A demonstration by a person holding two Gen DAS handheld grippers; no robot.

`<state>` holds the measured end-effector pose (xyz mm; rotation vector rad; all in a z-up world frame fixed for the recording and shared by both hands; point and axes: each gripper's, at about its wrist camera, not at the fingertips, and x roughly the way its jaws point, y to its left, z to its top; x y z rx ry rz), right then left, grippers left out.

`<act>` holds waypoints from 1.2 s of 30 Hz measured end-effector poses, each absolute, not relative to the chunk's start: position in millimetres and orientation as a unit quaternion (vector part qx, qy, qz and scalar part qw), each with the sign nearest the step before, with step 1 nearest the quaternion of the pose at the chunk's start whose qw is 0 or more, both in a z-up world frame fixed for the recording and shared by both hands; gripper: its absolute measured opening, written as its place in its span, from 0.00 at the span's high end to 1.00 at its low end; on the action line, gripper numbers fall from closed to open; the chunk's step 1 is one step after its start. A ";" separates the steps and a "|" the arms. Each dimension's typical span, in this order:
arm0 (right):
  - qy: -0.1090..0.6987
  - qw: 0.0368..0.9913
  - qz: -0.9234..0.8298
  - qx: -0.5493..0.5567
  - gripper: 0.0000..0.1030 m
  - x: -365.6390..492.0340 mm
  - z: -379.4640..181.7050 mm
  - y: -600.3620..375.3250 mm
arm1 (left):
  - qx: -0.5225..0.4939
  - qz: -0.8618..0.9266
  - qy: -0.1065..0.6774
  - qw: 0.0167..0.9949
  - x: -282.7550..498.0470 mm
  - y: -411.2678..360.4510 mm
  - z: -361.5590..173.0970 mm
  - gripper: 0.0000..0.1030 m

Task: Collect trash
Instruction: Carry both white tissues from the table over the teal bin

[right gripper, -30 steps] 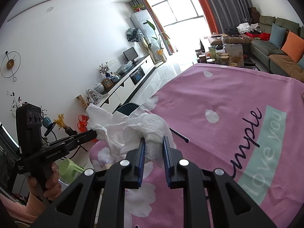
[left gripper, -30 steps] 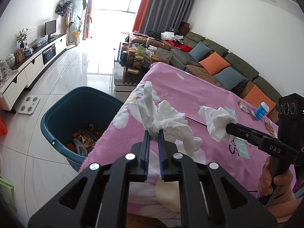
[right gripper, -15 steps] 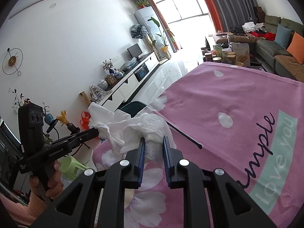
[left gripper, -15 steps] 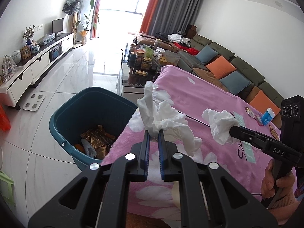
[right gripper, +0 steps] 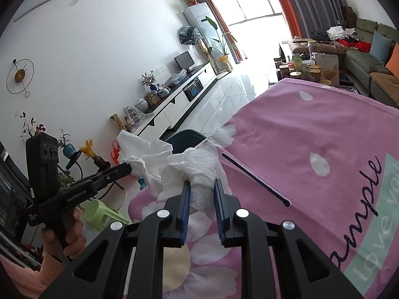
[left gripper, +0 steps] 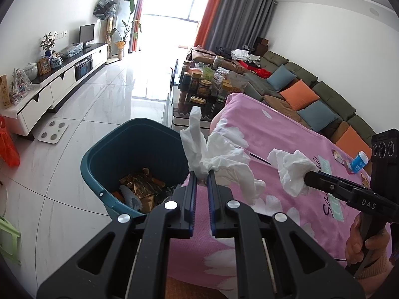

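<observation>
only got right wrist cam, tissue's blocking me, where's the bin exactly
observer: The teal bin stands on the floor against the pink blanket's edge, just left of the left tool and its tissue.
operator: anything in it yet
observer: Yes, brown wrappers lie at its bottom.
operator: more trash left on the blanket
observer: Small wrappers and a small blue bottle lie beyond the right tool.

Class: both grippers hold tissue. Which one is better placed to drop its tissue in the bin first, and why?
Left gripper: its tissue hangs beside the bin rim; the right gripper sits farther over the blanket.
</observation>
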<state>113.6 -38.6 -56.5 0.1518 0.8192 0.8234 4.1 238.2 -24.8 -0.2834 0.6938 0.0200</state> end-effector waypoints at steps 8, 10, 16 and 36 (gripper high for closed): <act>0.392 0.828 0.395 0.070 0.82 120.0 -55.5 -28.5 | -0.141 0.022 0.337 0.931 4.7 247.2 -24.2 0.91; 0.392 0.827 0.397 0.069 0.82 121.1 -55.1 -26.3 | -0.143 0.026 0.336 0.931 4.6 249.5 -23.9 0.91; 0.396 0.823 0.401 0.069 0.82 127.6 -54.1 -17.0 | -0.147 0.036 0.334 0.930 5.8 252.2 -23.1 0.91; 0.397 0.817 0.416 0.047 0.82 136.3 -51.0 13.7 | -0.153 0.066 0.334 0.928 8.6 264.9 -25.7 0.91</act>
